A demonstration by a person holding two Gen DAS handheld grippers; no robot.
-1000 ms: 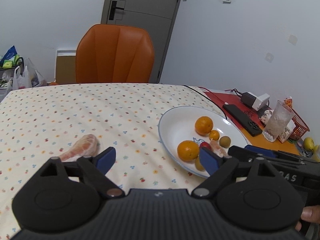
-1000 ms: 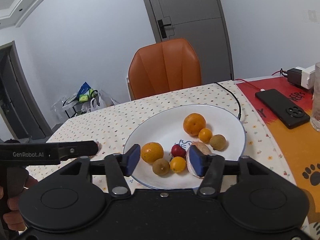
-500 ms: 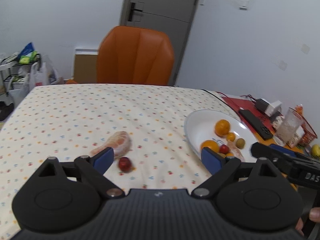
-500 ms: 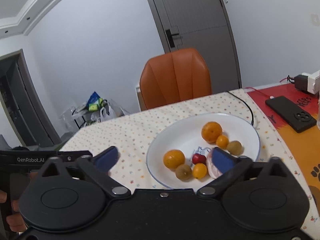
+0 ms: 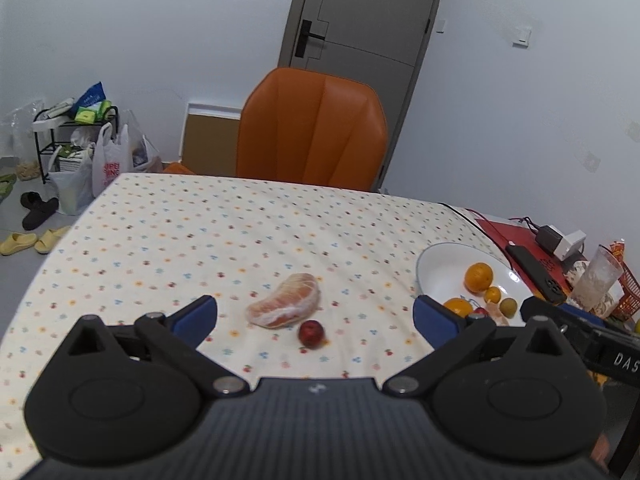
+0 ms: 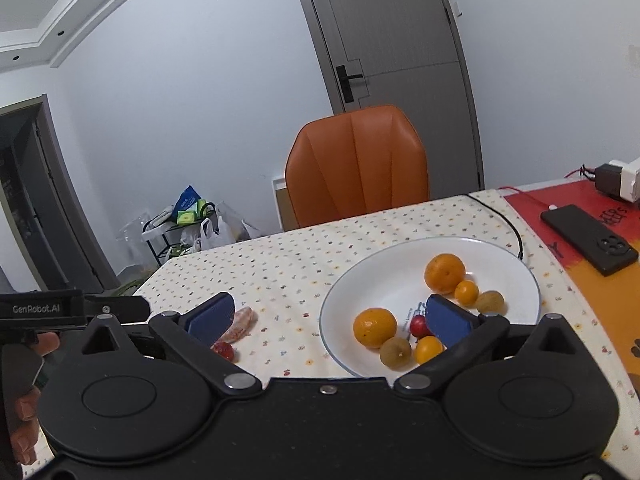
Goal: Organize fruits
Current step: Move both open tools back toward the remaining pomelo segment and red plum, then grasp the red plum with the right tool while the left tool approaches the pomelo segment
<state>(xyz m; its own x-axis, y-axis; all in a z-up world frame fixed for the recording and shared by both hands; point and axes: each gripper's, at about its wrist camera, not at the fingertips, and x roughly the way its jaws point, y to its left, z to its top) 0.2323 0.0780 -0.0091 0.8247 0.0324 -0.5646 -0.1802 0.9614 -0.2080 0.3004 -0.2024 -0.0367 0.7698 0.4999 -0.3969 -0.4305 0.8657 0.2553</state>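
A peeled pomelo segment (image 5: pixel 286 306) and a small red fruit (image 5: pixel 311 333) lie on the dotted tablecloth. My left gripper (image 5: pixel 315 315) hovers just short of them, its jaws opening, nothing pressed between the pads. The white plate (image 6: pixel 384 276) holds two oranges (image 6: pixel 445 273), smaller orange fruits, a brown fruit (image 6: pixel 395 352) and a red one (image 6: pixel 419 325). My right gripper (image 6: pixel 330 317) stands open over the plate's near left rim and holds nothing. Its right finger hides part of the plate's contents.
An orange chair (image 5: pixel 312 128) stands at the far table edge. Right of the plate are a black cable, a phone (image 6: pixel 588 240) on a red and orange mat, a charger (image 6: pixel 616 178), a glass (image 5: pixel 596 282) and a red basket.
The left gripper drew back and swung left, so the pomelo segment and red fruit now sit mid-view, and its jaws widened. The right gripper's jaws spread wide and it backed away from the plate.
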